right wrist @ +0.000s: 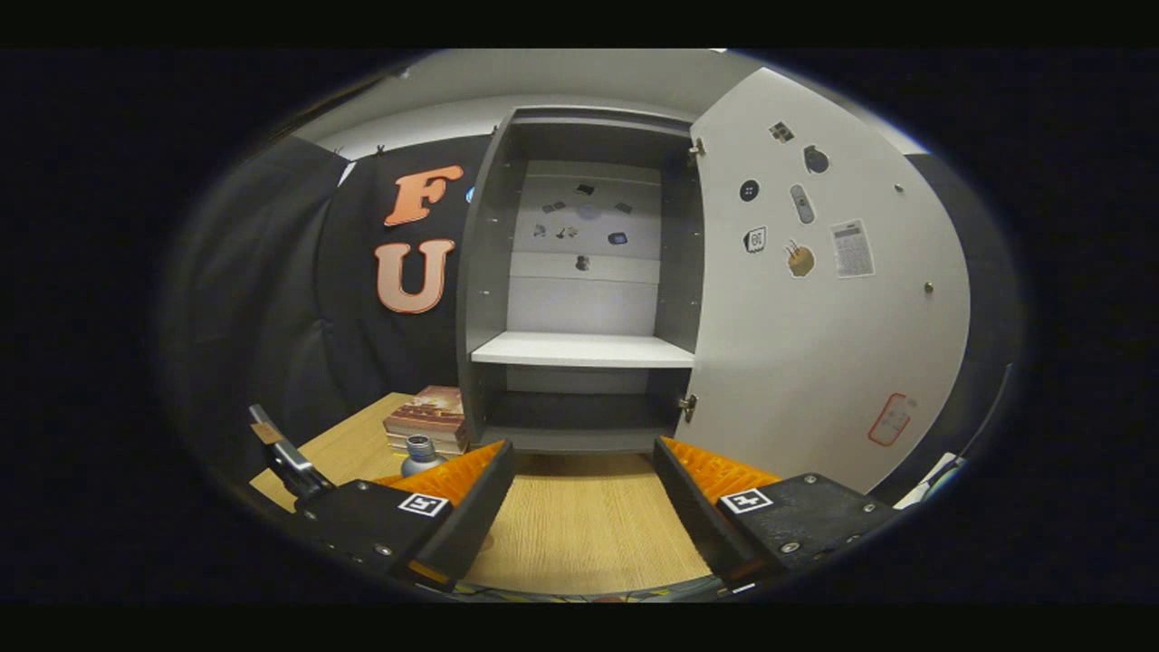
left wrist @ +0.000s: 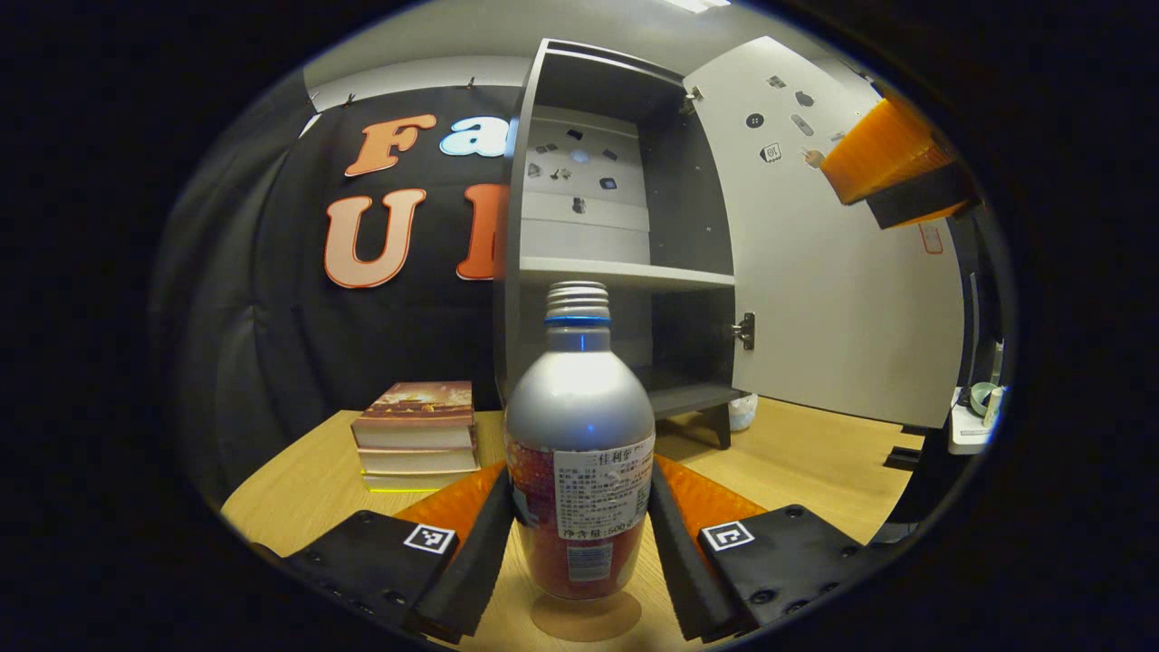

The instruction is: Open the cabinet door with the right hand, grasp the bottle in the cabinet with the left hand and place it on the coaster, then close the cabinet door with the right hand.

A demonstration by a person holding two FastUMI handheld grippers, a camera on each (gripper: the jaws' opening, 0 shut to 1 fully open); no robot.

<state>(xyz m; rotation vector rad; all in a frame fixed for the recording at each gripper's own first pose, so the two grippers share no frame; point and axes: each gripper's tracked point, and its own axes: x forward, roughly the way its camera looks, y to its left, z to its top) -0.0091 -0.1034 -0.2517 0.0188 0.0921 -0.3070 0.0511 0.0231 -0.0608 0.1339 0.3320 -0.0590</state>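
Left gripper view: left gripper [left wrist: 579, 534] low over the wooden table [left wrist: 797, 453]; its two fingers [left wrist: 480, 543] stand either side of the bottle [left wrist: 579, 453], close along its lower body; whether the pads truly press on it or have a sliver of gap cannot be told from this angle. Bottle upright, silver shoulder, ribbed cap with a blue ring, red lower label; its base sits over the round tan coaster [left wrist: 586, 616], whose front edge shows beneath it; whether base and coaster touch is not clear. Behind the bottle, the grey cabinet [left wrist: 625, 226] with its door [left wrist: 833, 272] swung wide to the right; white shelf across the middle, small stickers on the back panel and on the door's inner face. Stack of books [left wrist: 416, 435] on the table left of the cabinet. Upper right, the orange-and-black tip of the right gripper [left wrist: 896, 163], in front of the open door.

Right gripper view: right gripper [right wrist: 584, 493] faces the open cabinet [right wrist: 579, 299]; fingers [right wrist: 471, 498] spread wide, nothing between them but bare table [right wrist: 579, 534]; door [right wrist: 815, 299] open at right. Bottle cap and shoulder [right wrist: 421, 455] peek above the left finger, just in front of the books [right wrist: 426, 417]; part of the left gripper's body [right wrist: 285, 457] at far left.
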